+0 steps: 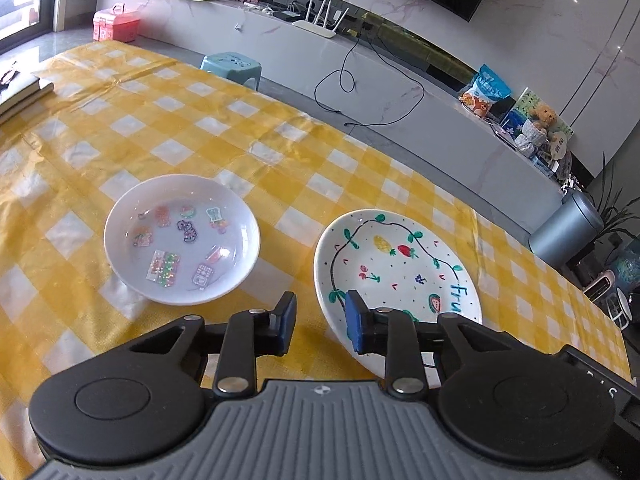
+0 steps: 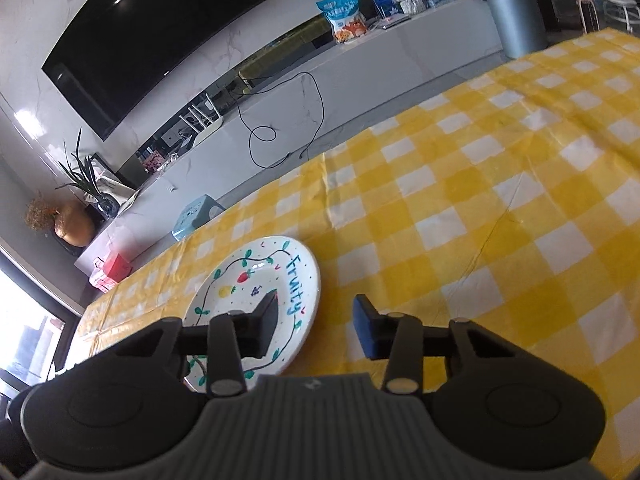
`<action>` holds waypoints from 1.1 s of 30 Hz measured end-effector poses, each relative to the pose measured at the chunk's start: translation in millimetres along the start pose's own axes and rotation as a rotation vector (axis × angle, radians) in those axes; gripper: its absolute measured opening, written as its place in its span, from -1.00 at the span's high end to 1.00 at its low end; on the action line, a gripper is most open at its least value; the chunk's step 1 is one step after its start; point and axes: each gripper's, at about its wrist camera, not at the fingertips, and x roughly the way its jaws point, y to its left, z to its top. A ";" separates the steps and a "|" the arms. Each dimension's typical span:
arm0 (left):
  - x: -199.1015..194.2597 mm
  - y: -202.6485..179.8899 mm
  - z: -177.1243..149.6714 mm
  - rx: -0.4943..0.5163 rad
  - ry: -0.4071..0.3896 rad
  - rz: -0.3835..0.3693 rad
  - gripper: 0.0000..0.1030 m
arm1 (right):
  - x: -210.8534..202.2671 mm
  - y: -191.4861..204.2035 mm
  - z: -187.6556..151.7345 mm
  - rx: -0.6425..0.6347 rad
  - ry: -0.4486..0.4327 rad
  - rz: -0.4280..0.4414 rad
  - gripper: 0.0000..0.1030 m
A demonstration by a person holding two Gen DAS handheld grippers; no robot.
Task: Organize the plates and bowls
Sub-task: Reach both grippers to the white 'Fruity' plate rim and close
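A white bowl with stickers inside (image 1: 182, 240) sits on the yellow checked tablecloth (image 1: 200, 128), left of centre. A white plate painted with fruit and the word "Fruity" (image 1: 396, 264) lies to its right. My left gripper (image 1: 320, 322) is open and empty, above the near gap between bowl and plate, its right finger over the plate's near rim. In the right wrist view the same plate (image 2: 256, 300) lies at the left. My right gripper (image 2: 316, 328) is open and empty, its left finger over the plate, its right finger over bare cloth.
A book (image 1: 20, 92) lies at the table's far left. A blue stool (image 1: 232, 66) stands beyond the far edge. A long white TV bench (image 1: 360, 64) with cables runs behind. A grey bin (image 1: 568, 224) stands off the right end.
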 end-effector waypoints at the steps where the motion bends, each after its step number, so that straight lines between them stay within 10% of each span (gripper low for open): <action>1: 2.0 2.1 -0.8 -0.014 0.004 -0.001 0.42 | 2.9 -3.3 0.3 0.019 0.009 0.010 0.30; 11: 8.4 2.9 2.3 -0.021 0.003 -0.052 0.74 | 19.8 -0.5 -5.6 0.055 0.068 0.044 0.85; 33: -46.7 -4.7 -31.7 0.109 0.053 -0.071 0.94 | -70.2 -11.1 -54.5 0.085 0.053 -0.048 1.00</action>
